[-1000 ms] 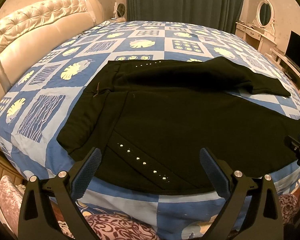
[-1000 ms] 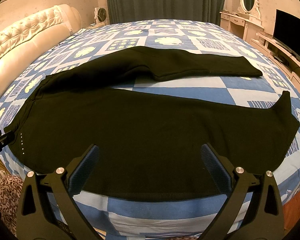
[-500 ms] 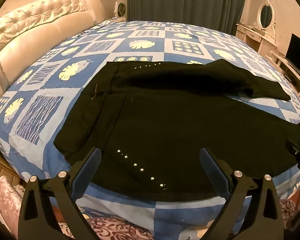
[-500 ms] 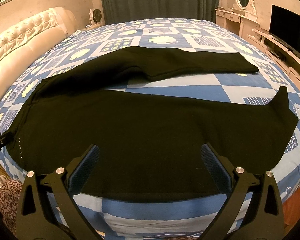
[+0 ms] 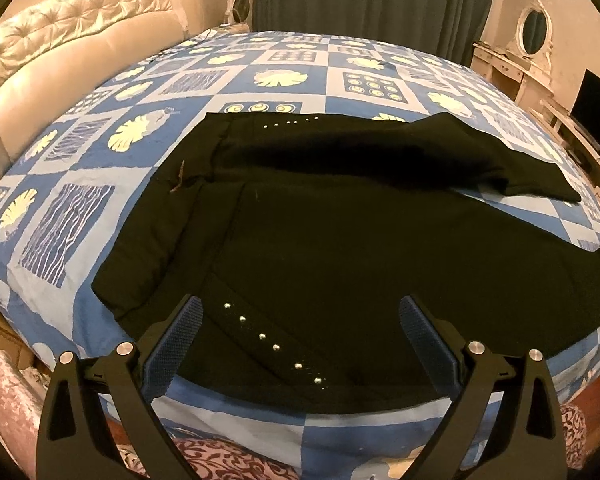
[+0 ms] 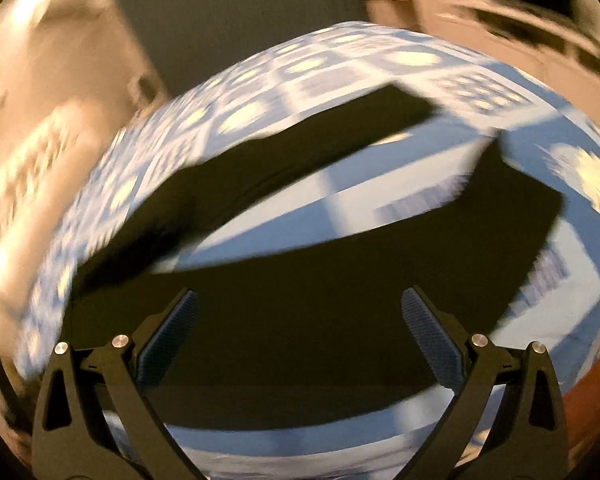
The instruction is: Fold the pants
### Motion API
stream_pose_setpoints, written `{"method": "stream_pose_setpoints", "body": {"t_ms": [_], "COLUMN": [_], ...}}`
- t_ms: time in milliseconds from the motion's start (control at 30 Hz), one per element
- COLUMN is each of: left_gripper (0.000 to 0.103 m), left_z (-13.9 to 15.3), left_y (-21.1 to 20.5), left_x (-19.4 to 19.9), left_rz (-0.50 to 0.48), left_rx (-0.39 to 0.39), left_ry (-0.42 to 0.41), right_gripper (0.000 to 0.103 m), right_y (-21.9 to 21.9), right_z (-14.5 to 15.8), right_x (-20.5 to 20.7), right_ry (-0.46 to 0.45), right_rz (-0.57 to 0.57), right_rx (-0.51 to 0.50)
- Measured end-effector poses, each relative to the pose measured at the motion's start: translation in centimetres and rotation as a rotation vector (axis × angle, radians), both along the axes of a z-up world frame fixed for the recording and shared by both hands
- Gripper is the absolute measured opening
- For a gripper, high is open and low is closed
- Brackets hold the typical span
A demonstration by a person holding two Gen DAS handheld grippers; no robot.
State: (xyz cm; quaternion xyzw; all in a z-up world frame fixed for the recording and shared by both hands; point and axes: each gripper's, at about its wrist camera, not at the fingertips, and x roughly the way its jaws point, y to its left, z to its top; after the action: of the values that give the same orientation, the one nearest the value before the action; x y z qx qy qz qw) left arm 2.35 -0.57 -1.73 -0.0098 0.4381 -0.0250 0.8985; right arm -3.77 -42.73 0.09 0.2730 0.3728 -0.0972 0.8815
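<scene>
Over the foot of the bed (image 5: pixel 80 208), the right tongs (image 6: pixel 300 316) have swung sharply toward the hem end of the pants (image 5: pixel 340 248) within the last half second, smearing that view with blur, while the left tongs (image 5: pixel 300 320) have crept closer to the waistband. Both tongs gape wide and hold nothing. By this reading, the hands are splitting up to take opposite ends before a first fold (none has begun). The black pants lie spread flat across the blue patterned bedspread, one leg angled away from the other, a row of small pale studs (image 5: pixel 268 340) near the pocket.
</scene>
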Motion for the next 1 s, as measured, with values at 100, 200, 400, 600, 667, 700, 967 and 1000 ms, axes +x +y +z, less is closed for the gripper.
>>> {"method": "stream_pose_setpoints", "body": {"t_ms": [100,200,400,600,667,700,967,1000], "left_gripper": [0.098,0.098,0.098,0.098,0.098,0.098,0.098,0.098], "left_z": [-0.4,-0.8,-1.8,-3.0,-3.2,-3.2,-3.1,-3.1], "left_y": [0.2,0.3,0.4,1.0,1.2,1.1,1.3,1.3], "left_x": [0.2,0.4,0.8,1.3,1.4,1.4,1.6,1.6], "left_rz": [0.006,0.010,0.021,0.043,0.050,0.050,0.057,0.057], "left_rx": [-0.004,-0.001,0.015,0.038,0.036,0.037,0.043,0.045], "left_ry": [0.013,0.029,0.056,0.089,0.098,0.098,0.092,0.091], "right_gripper": [0.101,0.101,0.101,0.101,0.101,0.101,0.006,0.006], "right_y": [-7.4,-13.4,-20.0,-22.7,-23.4,-23.6,-23.4,-23.2], "right_z": [-1.3,-4.0,-9.0,-10.4,-10.2,-10.1,-13.3,-13.6], "right_x": [-2.5,-4.6,-7.2,-6.5,-5.1,-4.6,-3.1,-3.6], "right_ry": [-0.031,-0.060,-0.097,-0.287,-0.290,-0.286,-0.136,-0.152], "right_rz": [-0.128,-0.214,-0.419,-0.450,-0.429,-0.422,-0.486,-0.490], "right_rx": [0.139,0.300,0.533,0.693,0.701,0.704,0.800,0.803]}}
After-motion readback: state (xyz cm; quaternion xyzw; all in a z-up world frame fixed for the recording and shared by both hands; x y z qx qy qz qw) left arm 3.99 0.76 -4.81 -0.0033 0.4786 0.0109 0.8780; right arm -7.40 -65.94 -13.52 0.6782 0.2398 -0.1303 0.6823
